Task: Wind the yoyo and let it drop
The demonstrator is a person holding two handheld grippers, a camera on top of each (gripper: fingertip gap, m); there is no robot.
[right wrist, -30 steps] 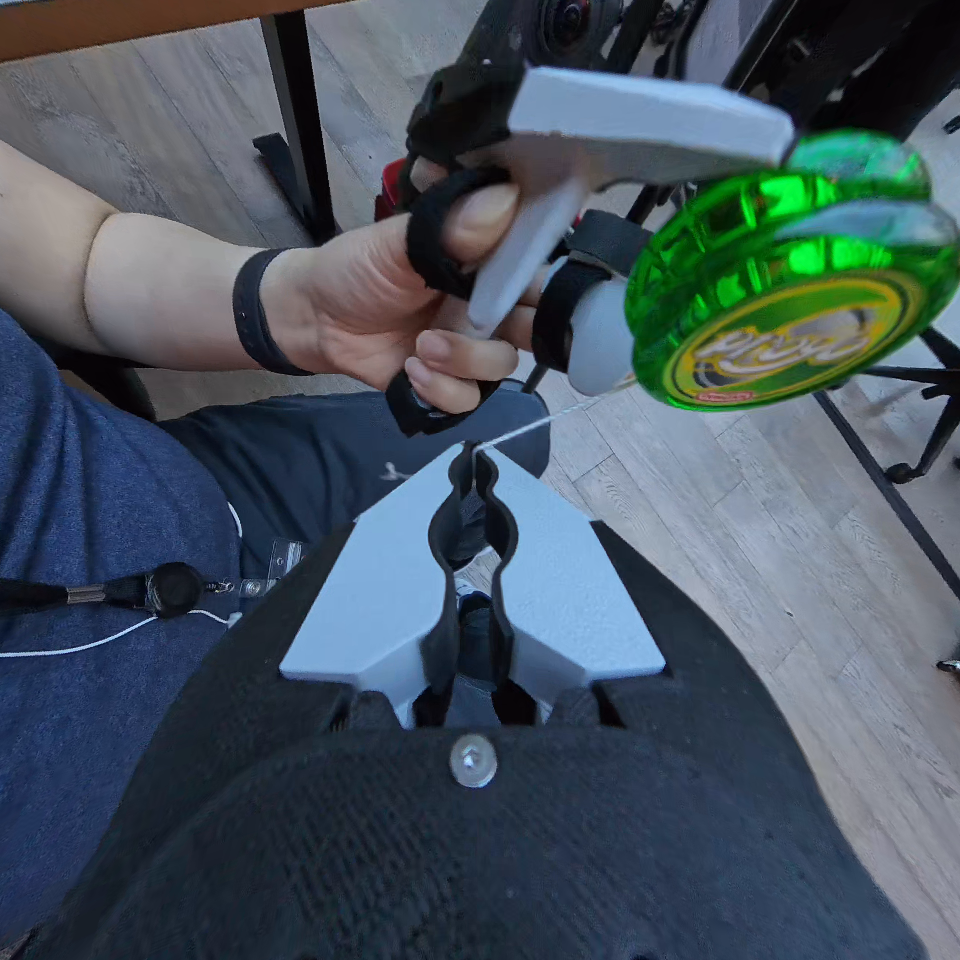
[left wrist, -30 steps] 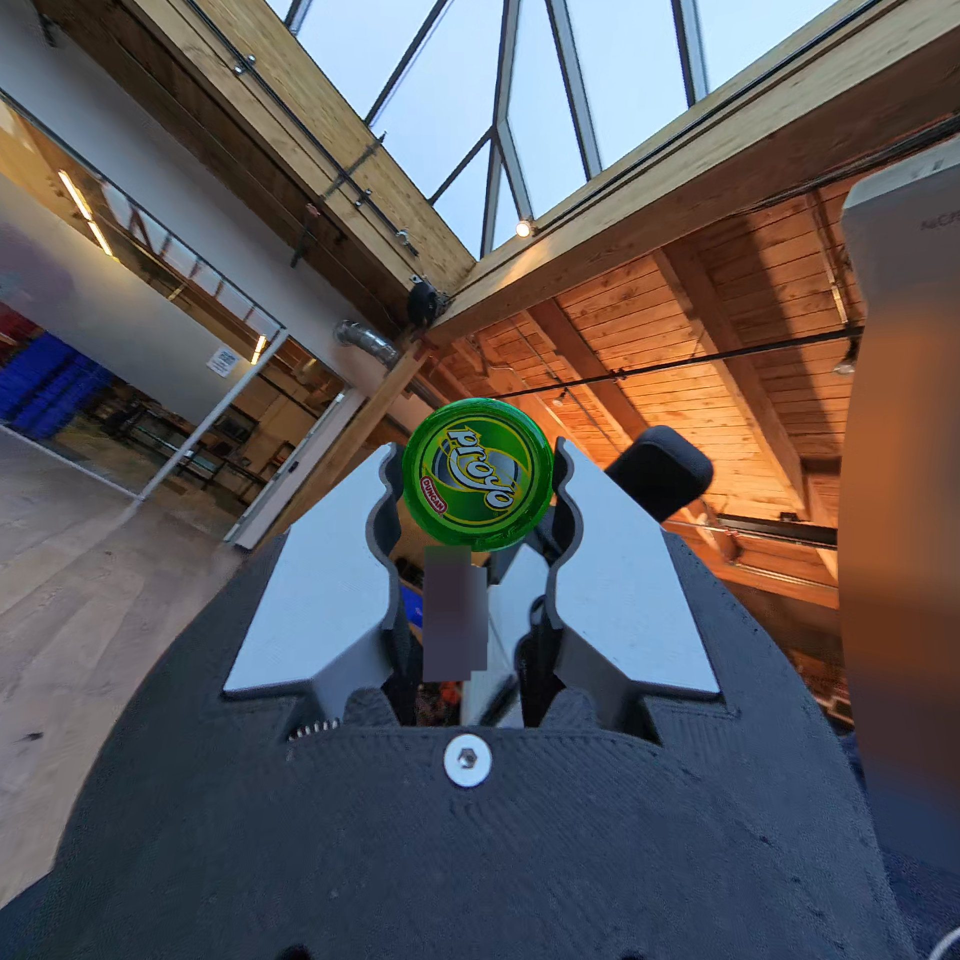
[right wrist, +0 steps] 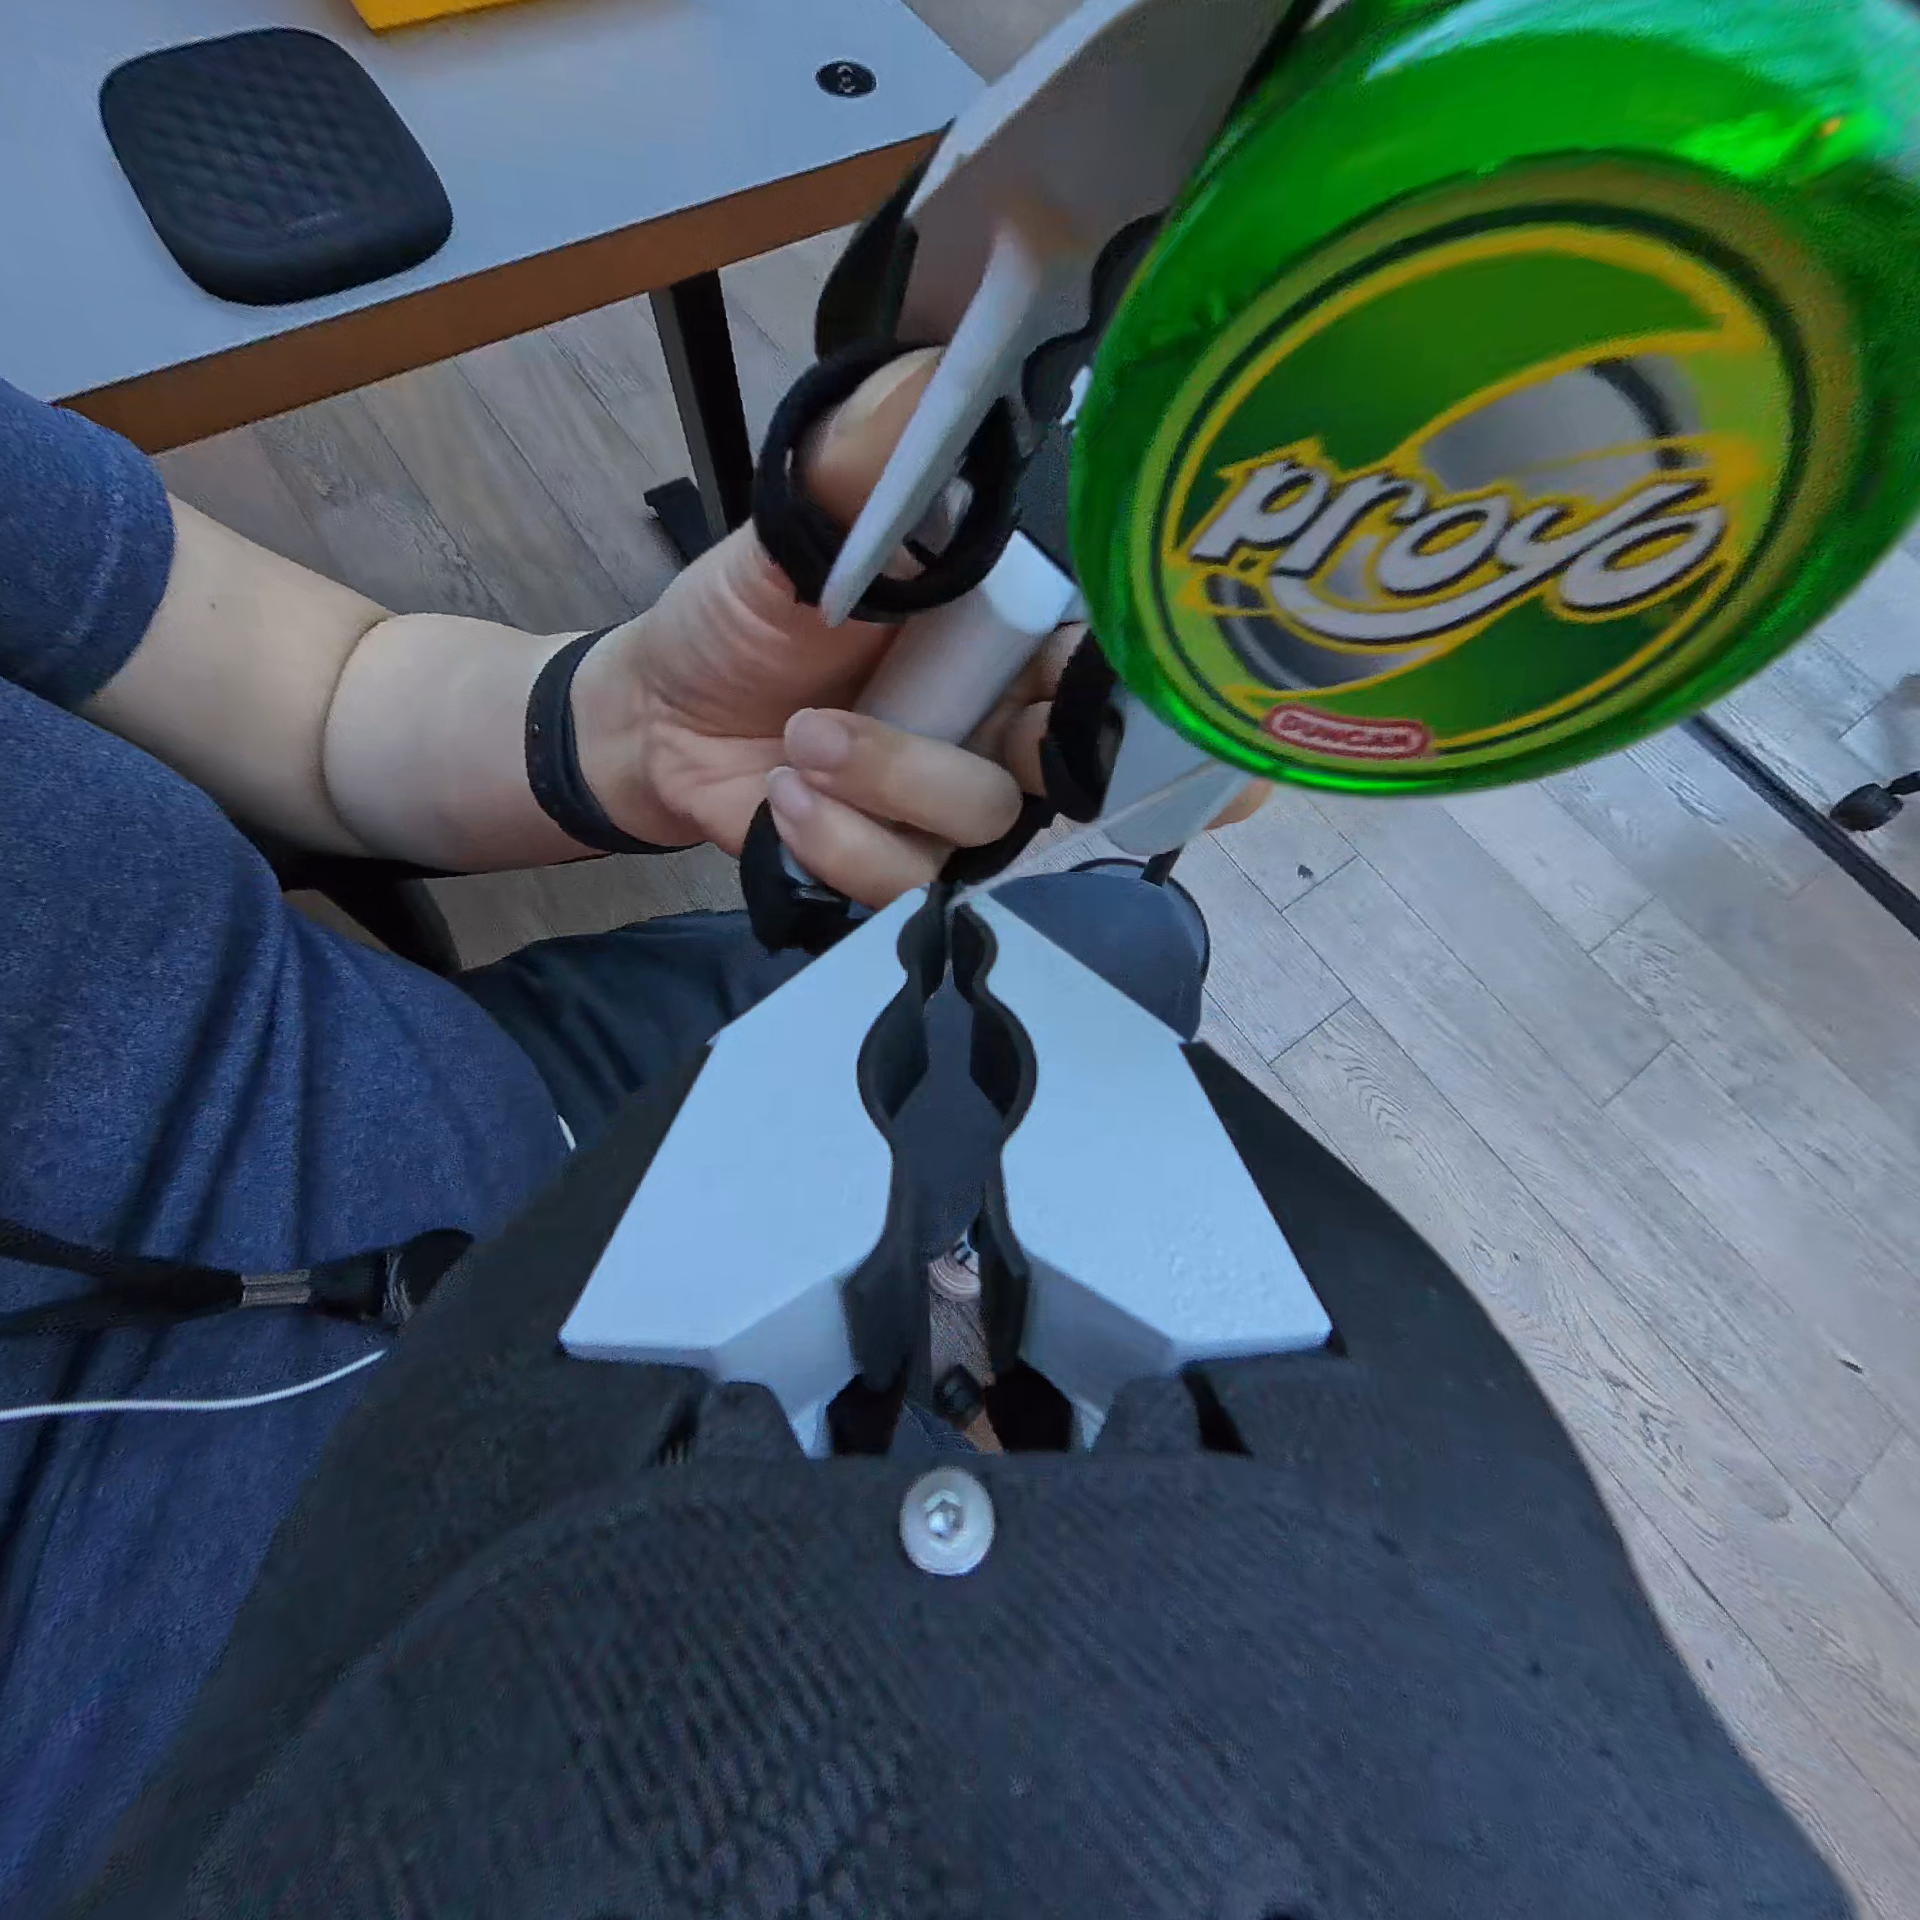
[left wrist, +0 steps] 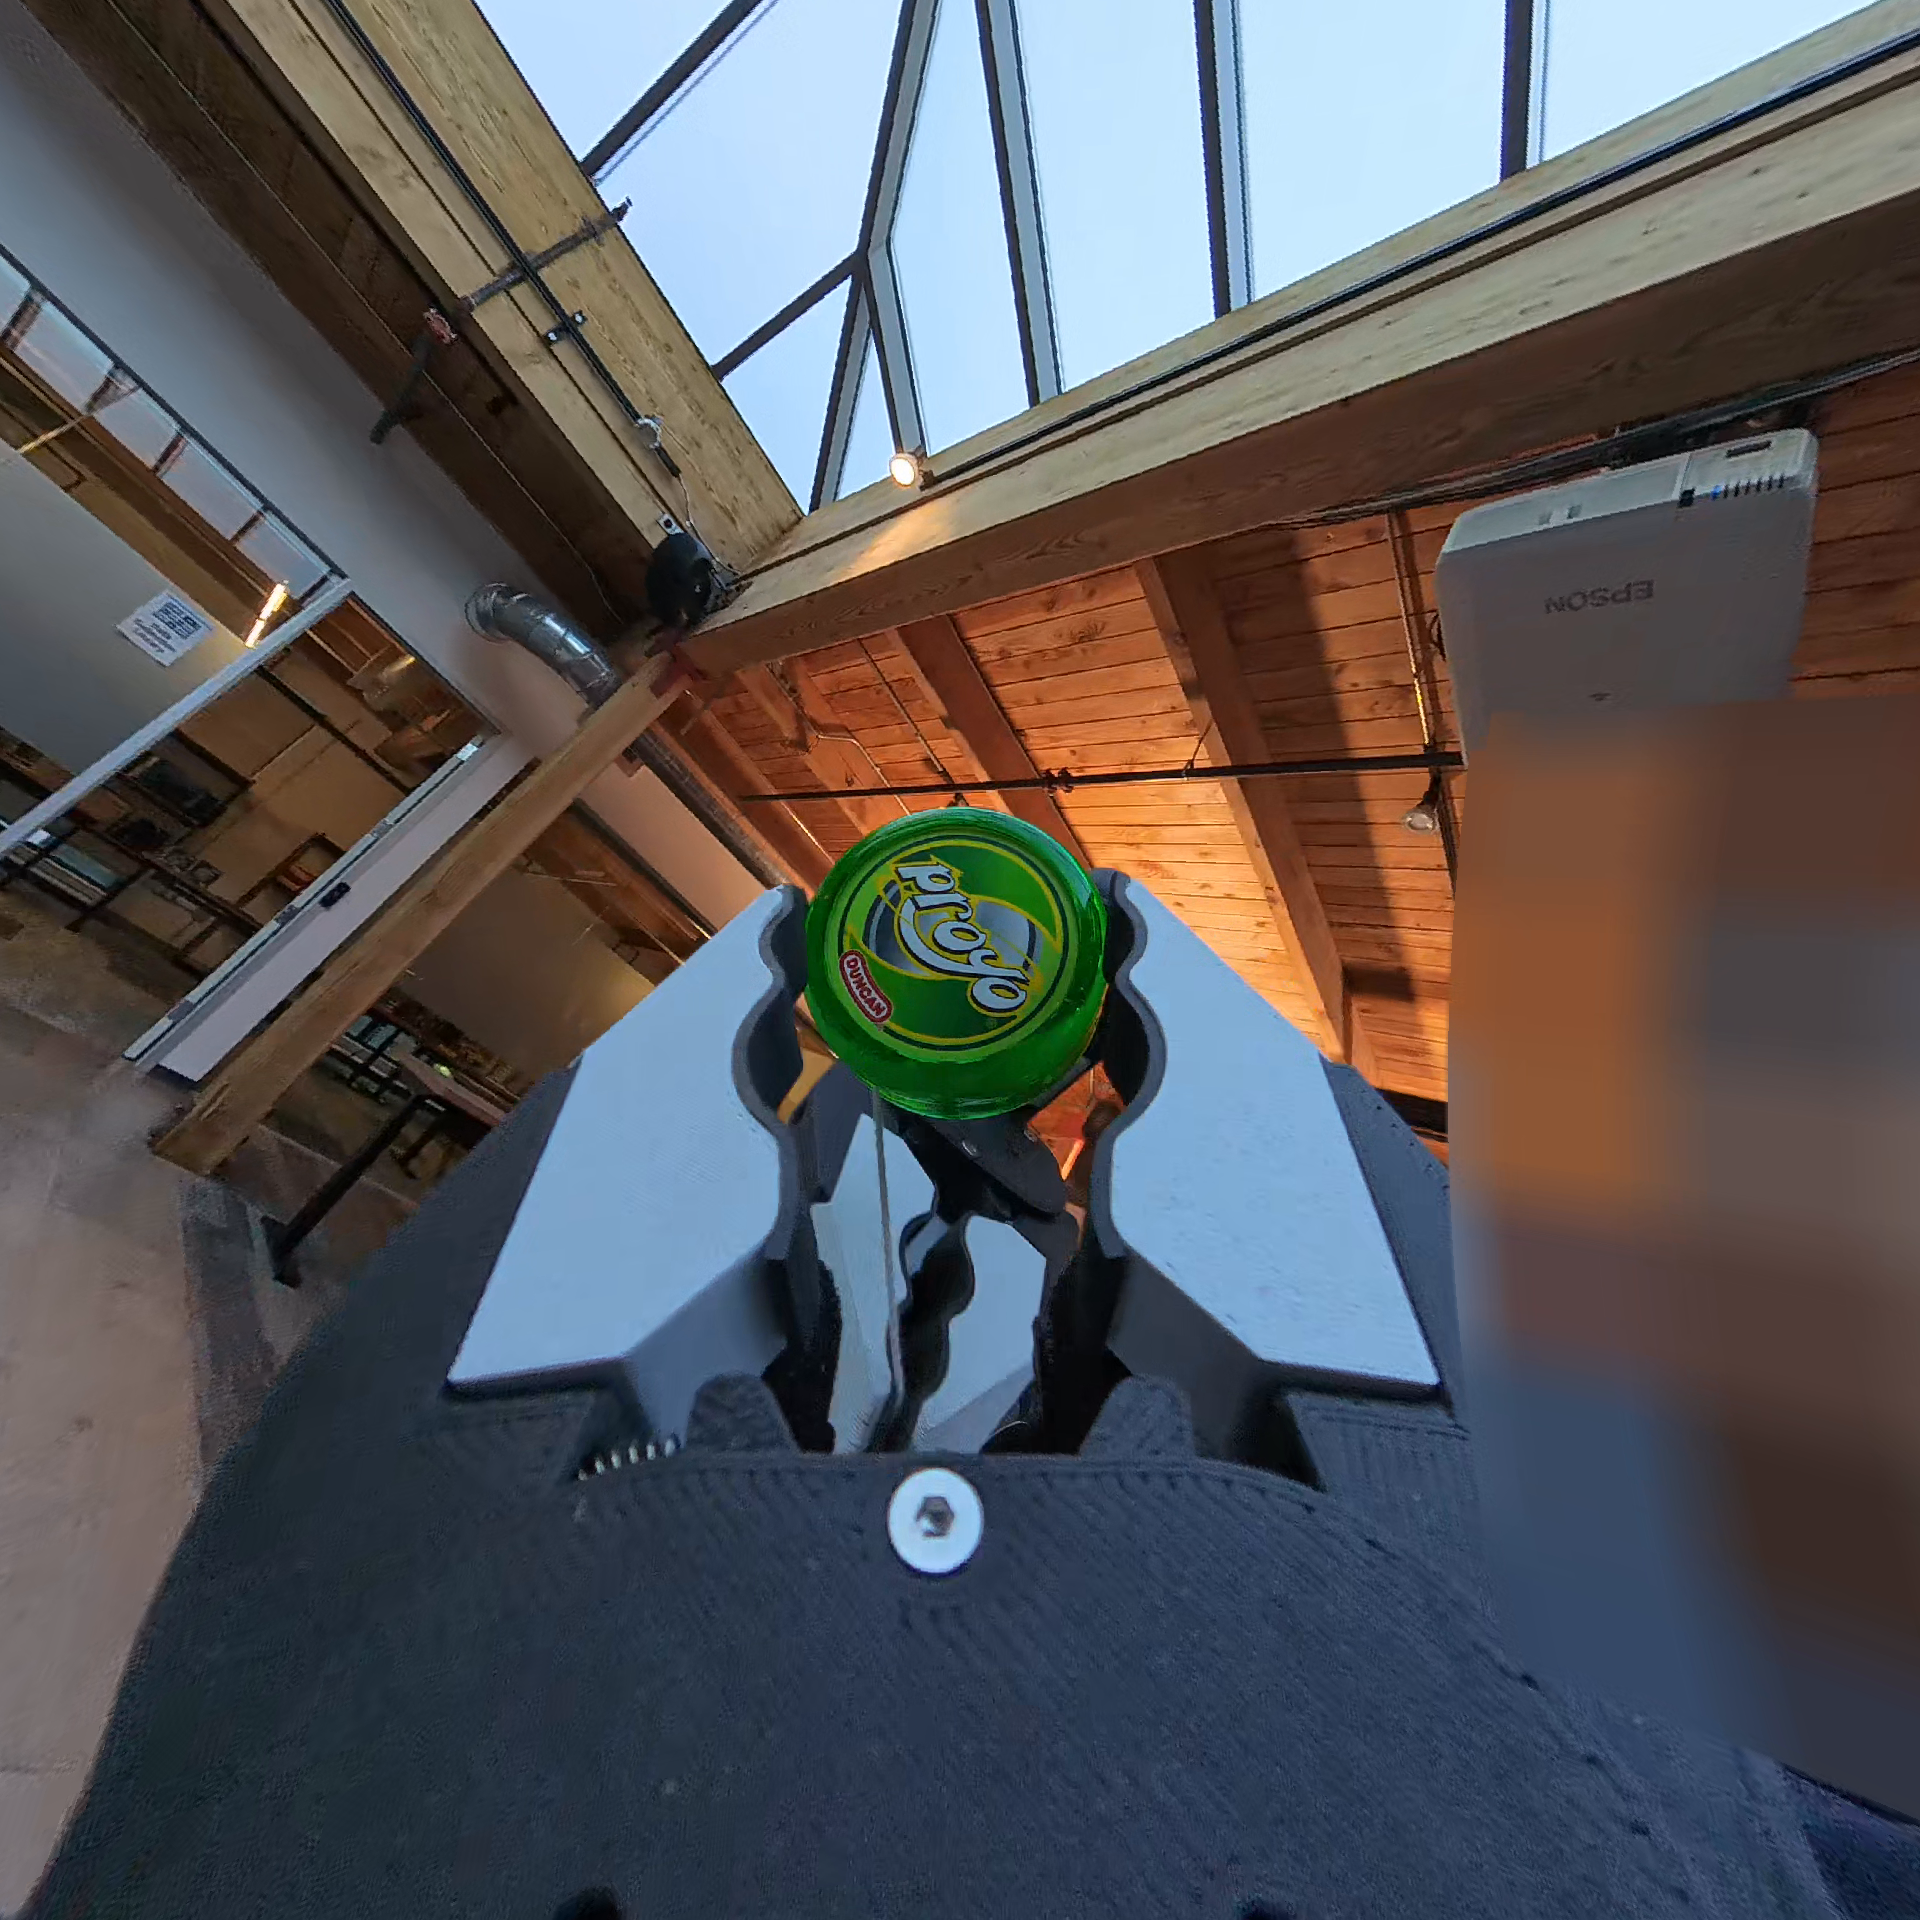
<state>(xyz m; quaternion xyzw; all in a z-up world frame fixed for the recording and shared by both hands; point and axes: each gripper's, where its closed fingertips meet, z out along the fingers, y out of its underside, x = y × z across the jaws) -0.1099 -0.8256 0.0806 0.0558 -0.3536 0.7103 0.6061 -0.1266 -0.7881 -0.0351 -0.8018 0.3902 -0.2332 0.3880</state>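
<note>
Since the earlier frame the left wrist view has swung — a white ceiling-mounted projector (left wrist: 1621,566) that sat cut off at the right edge is now in full view, and in the right wrist view the yoyo (right wrist: 1496,436) sits much closer and fills the upper right corner, with a grey worktop (right wrist: 623,135) newly in frame at top left. Largest first: timber ceiling and skylight (left wrist: 935,187) fill the left wrist view, pale wood floor (right wrist: 1558,1091) the right one. Worktop carries a black textured pad (right wrist: 270,161). A person in blue clothing sits at left, their hand (right wrist: 748,727) strapped by black loops onto the handle of the left tongs (left wrist: 951,982). Left tongs point up toward the ceiling and clamp the green yoyo (left wrist: 954,966) by its rim between both grey fingers (left wrist: 675,1174), printed face toward the camera. Right tongs (right wrist: 951,914) sit below the yoyo, closed down with tips meeting — pinched on the white string (right wrist: 1013,878) right at the tips. String runs from that pinch up toward the yoyo; in the left wrist view the string (left wrist: 888,1247) drops from the yoyo's lower edge down between the fingers. Yoyo is up in the air, held in the left tongs, clear of worktop and floor.
</note>
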